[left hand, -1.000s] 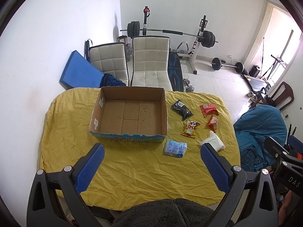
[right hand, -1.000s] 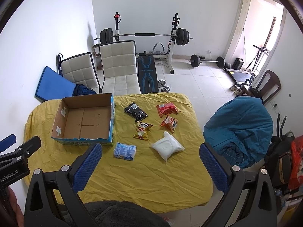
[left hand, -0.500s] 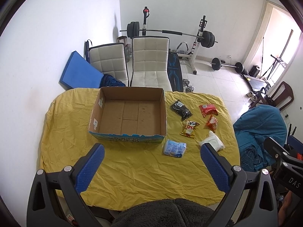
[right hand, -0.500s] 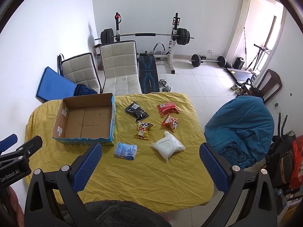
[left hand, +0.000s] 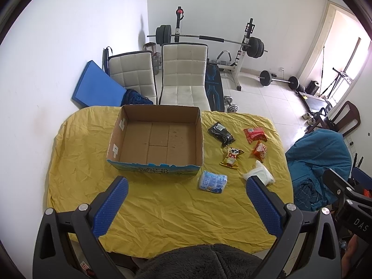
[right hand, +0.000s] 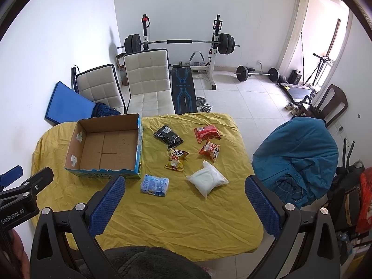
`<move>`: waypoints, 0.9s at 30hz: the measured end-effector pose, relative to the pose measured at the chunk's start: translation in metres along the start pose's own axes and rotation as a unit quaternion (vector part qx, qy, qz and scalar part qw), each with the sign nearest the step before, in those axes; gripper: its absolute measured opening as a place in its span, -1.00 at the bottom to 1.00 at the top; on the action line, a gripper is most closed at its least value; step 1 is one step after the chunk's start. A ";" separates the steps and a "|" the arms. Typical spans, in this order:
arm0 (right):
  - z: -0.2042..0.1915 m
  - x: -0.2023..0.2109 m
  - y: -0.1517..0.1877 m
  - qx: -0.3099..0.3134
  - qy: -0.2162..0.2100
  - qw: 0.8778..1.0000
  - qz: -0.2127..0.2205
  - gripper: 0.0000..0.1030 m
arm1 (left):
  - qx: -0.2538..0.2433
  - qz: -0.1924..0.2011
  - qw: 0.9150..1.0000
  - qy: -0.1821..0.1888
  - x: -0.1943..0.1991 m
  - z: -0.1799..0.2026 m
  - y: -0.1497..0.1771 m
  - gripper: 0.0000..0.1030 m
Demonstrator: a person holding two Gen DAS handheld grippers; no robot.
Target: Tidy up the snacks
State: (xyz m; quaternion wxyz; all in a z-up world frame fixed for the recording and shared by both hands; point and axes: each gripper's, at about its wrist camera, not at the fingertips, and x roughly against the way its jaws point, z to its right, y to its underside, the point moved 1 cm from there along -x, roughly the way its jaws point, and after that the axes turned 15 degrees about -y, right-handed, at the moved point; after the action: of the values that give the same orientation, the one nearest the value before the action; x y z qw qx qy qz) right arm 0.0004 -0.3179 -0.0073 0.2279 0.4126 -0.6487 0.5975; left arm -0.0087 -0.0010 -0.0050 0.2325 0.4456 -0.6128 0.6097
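**Snacks awaiting the box**

We are holding the left gripper and right gripper wide apart, gripping nothing, above the table. Six snacks (the blue pack nearest) are lying beside the empty box. We are risking slips: glossy, puffy wrappers may squirt from closing pads.

Both fisheye views look down and forward from above the near edge of a table draped in wrinkled yellow cloth, toward a white far wall. The left wrist view sits further left, facing the open brown cardboard box almost head-on. The right wrist view sits further right (the box slides toward its left side), with a teal-covered chair on its right. Neither is close to the tabletop. Both share the box, the scattered snack packets and the weight bench behind.
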 end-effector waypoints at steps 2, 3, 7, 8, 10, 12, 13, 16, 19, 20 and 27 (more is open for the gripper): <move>0.002 -0.002 0.000 -0.003 0.000 1.000 -0.001 1.00 | 0.000 -0.003 1.000 0.002 -0.003 0.003 -0.001 1.00; 0.003 -0.005 0.000 -0.006 -0.001 1.000 -0.004 1.00 | 0.000 -0.004 1.000 0.002 -0.005 0.004 -0.002 1.00; 0.017 -0.024 -0.001 -0.026 -0.004 0.999 -0.018 1.00 | -0.003 -0.010 1.000 0.001 -0.022 0.016 -0.014 1.00; 0.024 -0.032 -0.002 -0.035 -0.004 0.999 -0.022 1.00 | -0.003 -0.013 1.000 0.006 -0.028 0.020 -0.018 1.00; 0.040 -0.050 -0.005 -0.051 -0.003 0.998 -0.033 1.00 | -0.011 -0.022 1.000 0.009 -0.043 0.033 -0.026 1.00; 0.059 -0.071 -0.008 -0.070 0.001 0.996 -0.047 1.00 | -0.025 -0.033 0.999 0.009 -0.063 0.050 -0.034 1.00; 0.072 -0.084 -0.010 -0.081 -0.004 0.995 -0.056 1.00 | -0.032 -0.043 0.998 0.012 -0.074 0.061 -0.038 1.00; 0.114 -0.131 -0.016 -0.107 0.005 0.991 -0.083 1.00 | -0.055 -0.060 0.997 0.012 -0.111 0.095 -0.049 1.00; 0.149 -0.182 -0.019 -0.125 0.021 0.985 -0.115 1.00 | -0.088 -0.085 0.992 0.008 -0.158 0.137 -0.056 1.00; 0.160 -0.201 -0.018 -0.130 0.027 0.983 -0.129 1.00 | -0.098 -0.098 0.990 0.015 -0.178 0.154 -0.057 1.00; 0.233 -0.342 0.038 -0.275 -0.003 0.929 -0.247 1.00 | -0.135 -0.173 0.976 -0.011 -0.291 0.217 -0.048 1.00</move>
State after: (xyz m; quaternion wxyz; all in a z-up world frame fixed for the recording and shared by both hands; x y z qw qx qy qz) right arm 0.2055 -0.4540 -0.3419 0.4709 0.4826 -0.6659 0.3192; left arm 0.2313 -0.1252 -0.2524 0.3858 0.5164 -0.6055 0.4668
